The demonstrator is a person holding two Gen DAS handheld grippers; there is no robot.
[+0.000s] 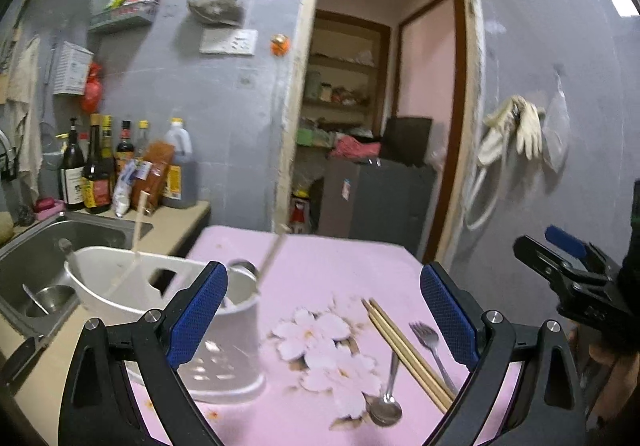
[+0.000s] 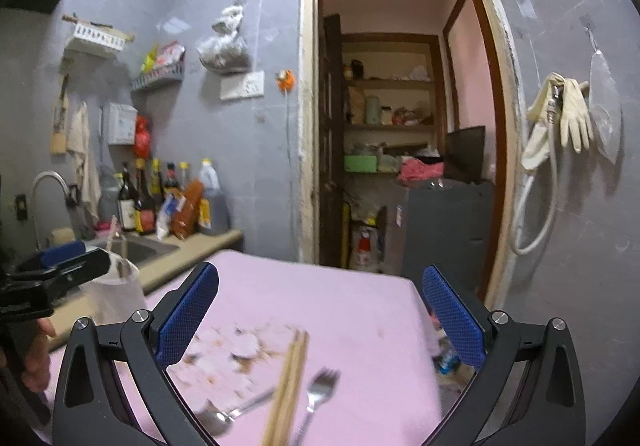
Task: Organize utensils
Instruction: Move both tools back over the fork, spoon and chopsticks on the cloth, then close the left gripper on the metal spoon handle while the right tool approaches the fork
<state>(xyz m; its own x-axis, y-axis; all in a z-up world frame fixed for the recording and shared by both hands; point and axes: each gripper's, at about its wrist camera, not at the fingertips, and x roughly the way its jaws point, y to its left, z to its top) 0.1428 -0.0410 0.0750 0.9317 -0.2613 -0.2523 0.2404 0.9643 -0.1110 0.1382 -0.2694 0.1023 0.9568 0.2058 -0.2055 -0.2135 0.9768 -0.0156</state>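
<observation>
Both tongs wide open over loose cutlery on the pink table

The chopsticks (image 1: 406, 354), fork (image 1: 430, 346) and spoon (image 1: 386, 404) lie together on the floral tablecloth (image 1: 320, 270), long axes running roughly away from the cameras, chopsticks slanting slightly. They sit low between the right gripper's (image 2: 320, 320) spread, empty jaws, so that hand looks better placed. The left gripper (image 1: 324, 316), also gaping and holding nothing, has the white utensil holder (image 1: 228, 346) by its left finger, the cutlery lying off toward its right finger.
</observation>
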